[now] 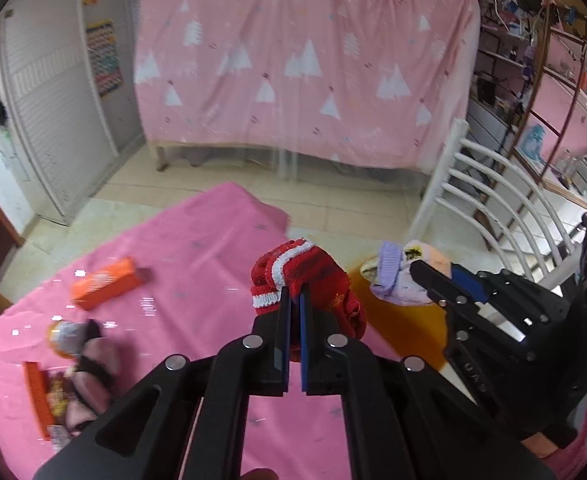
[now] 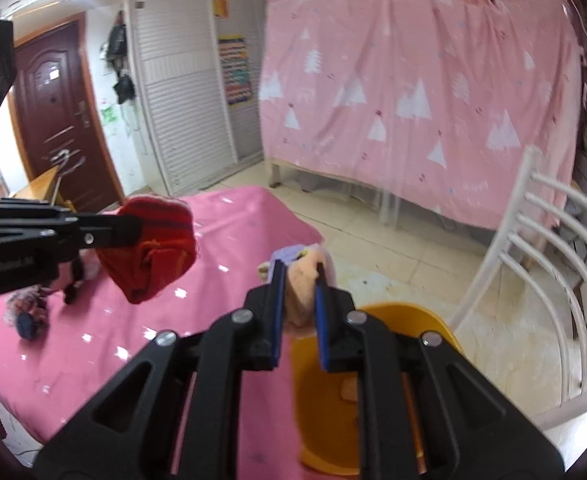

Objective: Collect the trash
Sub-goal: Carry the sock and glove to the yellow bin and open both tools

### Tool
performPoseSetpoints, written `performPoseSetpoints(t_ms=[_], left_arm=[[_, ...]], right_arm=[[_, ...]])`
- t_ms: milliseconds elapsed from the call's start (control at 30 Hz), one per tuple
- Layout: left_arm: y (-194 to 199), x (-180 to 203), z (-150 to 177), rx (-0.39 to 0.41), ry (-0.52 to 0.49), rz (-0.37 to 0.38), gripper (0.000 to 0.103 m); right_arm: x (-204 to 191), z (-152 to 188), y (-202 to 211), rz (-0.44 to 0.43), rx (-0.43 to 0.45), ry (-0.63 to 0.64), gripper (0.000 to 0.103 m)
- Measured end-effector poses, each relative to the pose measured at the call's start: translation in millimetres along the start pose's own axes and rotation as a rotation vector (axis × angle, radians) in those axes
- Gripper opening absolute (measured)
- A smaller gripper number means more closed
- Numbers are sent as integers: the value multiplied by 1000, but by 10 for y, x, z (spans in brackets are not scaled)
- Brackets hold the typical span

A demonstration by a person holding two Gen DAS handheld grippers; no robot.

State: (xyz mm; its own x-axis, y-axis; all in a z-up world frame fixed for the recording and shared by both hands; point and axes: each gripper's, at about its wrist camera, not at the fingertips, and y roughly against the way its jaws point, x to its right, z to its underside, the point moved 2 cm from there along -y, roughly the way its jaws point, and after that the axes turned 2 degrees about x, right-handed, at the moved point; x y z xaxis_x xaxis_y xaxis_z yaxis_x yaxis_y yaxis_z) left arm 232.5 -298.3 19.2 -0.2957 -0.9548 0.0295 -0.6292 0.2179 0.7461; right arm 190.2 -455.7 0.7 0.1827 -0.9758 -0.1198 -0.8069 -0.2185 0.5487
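Note:
My left gripper [image 1: 295, 294] is shut on a red sock with white stripes [image 1: 305, 272], held above the pink table's right edge. The same red sock [image 2: 153, 256] hangs from the left gripper [image 2: 133, 230] in the right wrist view. My right gripper [image 2: 299, 276] is shut on a bundle of peach and lilac socks [image 2: 303, 280], held over the rim of an orange bin [image 2: 377, 320]. In the left wrist view that bundle [image 1: 397, 276] sits in the right gripper [image 1: 421, 276], with the orange bin [image 1: 405, 320] below.
On the pink tablecloth [image 1: 173, 320] lie an orange box [image 1: 107, 282], a pink and black slipper [image 1: 91, 360] and wrappers [image 1: 53, 392]. A white chair [image 2: 553, 260] stands right of the bin. A pink curtain [image 1: 309, 64] covers a bed frame behind.

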Motion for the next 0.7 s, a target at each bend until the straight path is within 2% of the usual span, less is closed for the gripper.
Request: performPoseSetpoints(t_ms=[233, 633, 700], left_arm=[[-484, 389, -8, -94, -5, 53, 0], [-993, 734, -22, -171, -21, 47, 0], [-1045, 753, -24, -183, -18, 48, 4]], right_arm=[[342, 272, -318, 25, -90, -42, 13], [673, 574, -671, 18, -189, -121, 13], [723, 565, -690, 20, -191, -121, 14]])
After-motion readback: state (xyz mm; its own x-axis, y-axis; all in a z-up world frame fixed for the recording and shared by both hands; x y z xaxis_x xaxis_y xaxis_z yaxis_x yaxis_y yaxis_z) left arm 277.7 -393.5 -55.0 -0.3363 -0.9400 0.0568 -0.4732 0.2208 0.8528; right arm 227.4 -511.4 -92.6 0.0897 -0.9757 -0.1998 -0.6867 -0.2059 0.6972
